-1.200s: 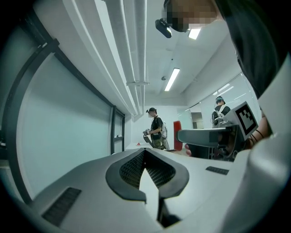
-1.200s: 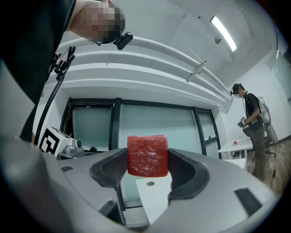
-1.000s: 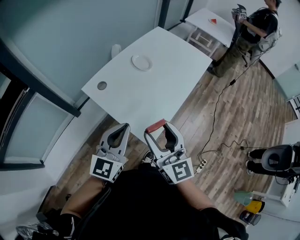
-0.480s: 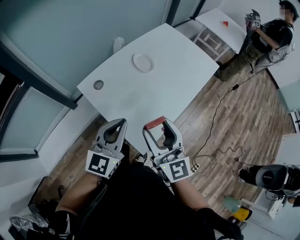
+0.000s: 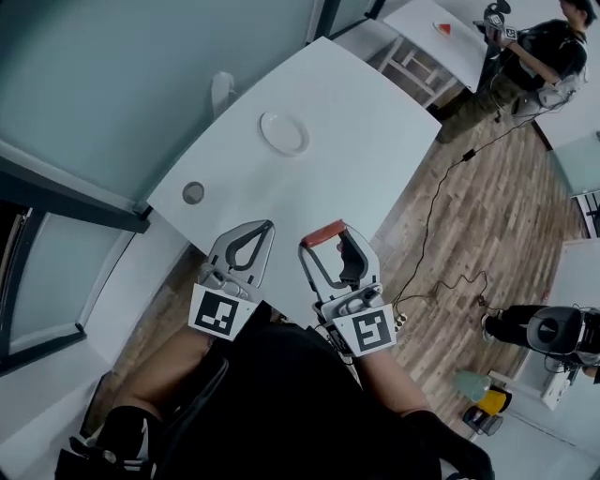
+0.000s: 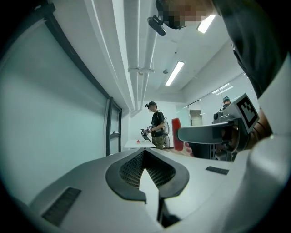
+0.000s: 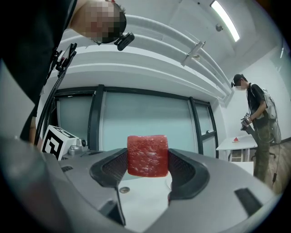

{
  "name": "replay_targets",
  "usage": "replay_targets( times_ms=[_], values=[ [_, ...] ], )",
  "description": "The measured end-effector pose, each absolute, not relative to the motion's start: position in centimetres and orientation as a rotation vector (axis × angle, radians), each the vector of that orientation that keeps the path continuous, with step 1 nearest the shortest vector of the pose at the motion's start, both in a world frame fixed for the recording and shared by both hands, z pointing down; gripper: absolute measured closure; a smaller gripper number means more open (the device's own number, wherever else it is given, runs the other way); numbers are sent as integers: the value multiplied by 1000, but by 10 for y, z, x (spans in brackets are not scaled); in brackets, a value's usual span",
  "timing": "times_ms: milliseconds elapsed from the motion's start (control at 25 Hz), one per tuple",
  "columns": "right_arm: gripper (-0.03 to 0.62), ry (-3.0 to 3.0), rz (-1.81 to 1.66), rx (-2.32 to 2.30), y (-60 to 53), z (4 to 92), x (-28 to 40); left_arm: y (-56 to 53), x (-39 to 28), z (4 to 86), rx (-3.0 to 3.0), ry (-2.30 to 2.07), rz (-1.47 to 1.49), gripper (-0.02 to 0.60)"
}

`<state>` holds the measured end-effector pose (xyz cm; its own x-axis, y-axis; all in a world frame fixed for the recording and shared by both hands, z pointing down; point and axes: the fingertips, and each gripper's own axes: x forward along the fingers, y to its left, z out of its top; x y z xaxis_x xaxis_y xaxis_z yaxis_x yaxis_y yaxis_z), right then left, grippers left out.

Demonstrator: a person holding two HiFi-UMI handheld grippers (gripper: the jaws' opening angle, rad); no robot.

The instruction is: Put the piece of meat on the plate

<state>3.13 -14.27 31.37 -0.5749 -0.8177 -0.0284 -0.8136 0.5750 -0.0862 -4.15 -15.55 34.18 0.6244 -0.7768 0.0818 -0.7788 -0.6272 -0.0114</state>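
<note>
We hold two claws low over the near edge of one white tabletop (image 5: pixel 347 159), side by side and apart. The right claw (image 5: pixel 325 241) is clamped on the one piece of meat (image 7: pixel 146 155), a red, squarish chunk held by its two sides between the jaw pads. It hangs in the air, clear of the tabletop. The left claw (image 5: pixel 266 228) has its jaws drawn together until the tips meet, and only the small diamond-shaped gap between the pads shows.

In the head view, one white plate (image 5: pixel 284 133) lies on the tabletop at about twelve o'clock from the two claws and well apart from them. The meat is not on it. One small grey round disc (image 5: pixel 193 193) sits near the tabletop's left edge, at about ten o'clock from the left claw. We cannot tell what it is.

At about two o'clock, well apart across the wooden floor (image 5: pixel 478 216), a second white tabletop (image 5: pixel 427 37) carries one small red thing (image 5: pixel 442 28). Another person (image 5: pixel 530 56) stands just beside it, holding something dark in front of them. One dark cable (image 5: pixel 433 211) trails over the floor from that person's side toward ours.
</note>
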Motion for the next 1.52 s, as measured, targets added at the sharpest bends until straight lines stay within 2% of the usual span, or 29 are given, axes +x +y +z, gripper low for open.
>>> replay_targets(
  times_ms=[320, 560, 1000, 1520],
  values=[
    [319, 2726, -110, -1482, -167, 322, 25, -190, -39, 348, 2799, -1307, 105, 589],
    [318, 2744, -189, -1484, -238, 360, 6, -252, -58, 380, 2748, -1366, 134, 589],
    [319, 2817, -234, -1435, -295, 407, 14, -291, -51, 409, 2657, -1533, 177, 589],
    [319, 2915, -335, -1471, -374, 462, 9, -356, -50, 460, 2546, -1521, 265, 589]
  ],
)
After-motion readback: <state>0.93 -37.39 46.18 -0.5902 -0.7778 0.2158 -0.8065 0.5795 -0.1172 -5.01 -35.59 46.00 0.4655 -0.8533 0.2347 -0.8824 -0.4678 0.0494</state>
